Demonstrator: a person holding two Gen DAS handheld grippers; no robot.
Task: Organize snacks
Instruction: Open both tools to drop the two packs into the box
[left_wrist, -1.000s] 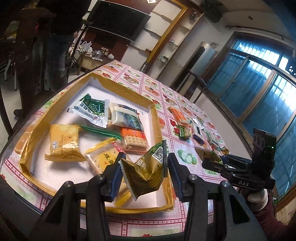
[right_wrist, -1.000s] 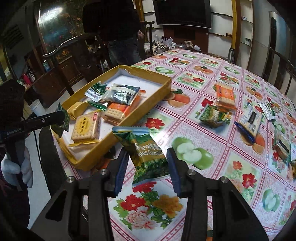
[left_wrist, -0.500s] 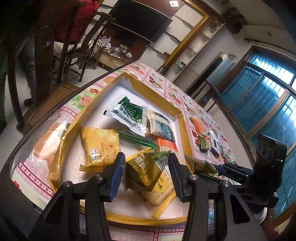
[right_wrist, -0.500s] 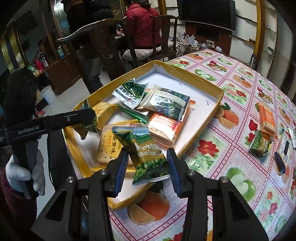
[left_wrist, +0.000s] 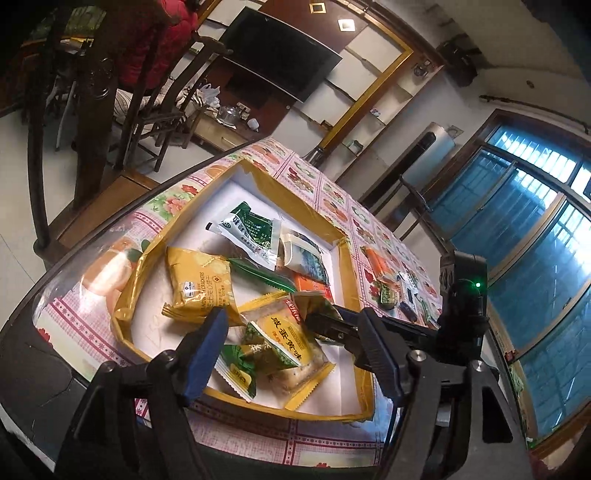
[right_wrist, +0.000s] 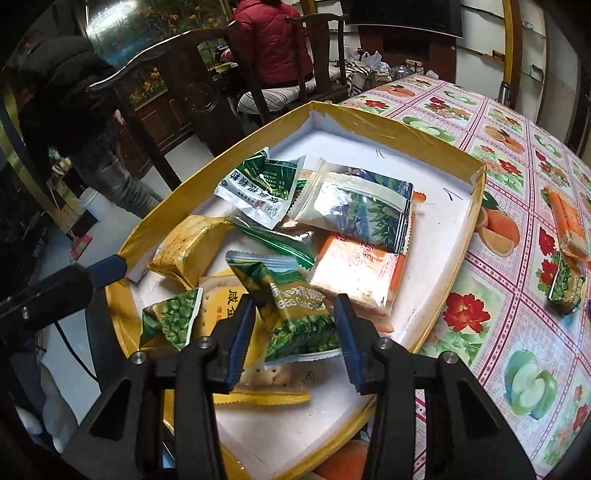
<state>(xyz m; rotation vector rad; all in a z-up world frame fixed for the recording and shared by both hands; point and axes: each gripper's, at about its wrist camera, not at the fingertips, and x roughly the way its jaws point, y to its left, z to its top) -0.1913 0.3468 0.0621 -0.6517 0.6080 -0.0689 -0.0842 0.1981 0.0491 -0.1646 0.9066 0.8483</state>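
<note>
Released since a second ago, the small green pea packet (left_wrist: 242, 356) lies at the yellow box's (left_wrist: 347, 258) near edge between the left gripper's (left_wrist: 295, 350) opening fingers, while the right gripper (right_wrist: 293, 334) pinches another pea packet (right_wrist: 295, 314) above that edge.

Fruit-print table (right_wrist: 517, 221), yellow tray (right_wrist: 476, 206), loose snacks (right_wrist: 567, 221)

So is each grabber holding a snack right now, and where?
The right gripper pinches the green pea packet by its lower sides. The left gripper holds nothing: its jaws are opening, its pea packet dropped in the tray.
</note>
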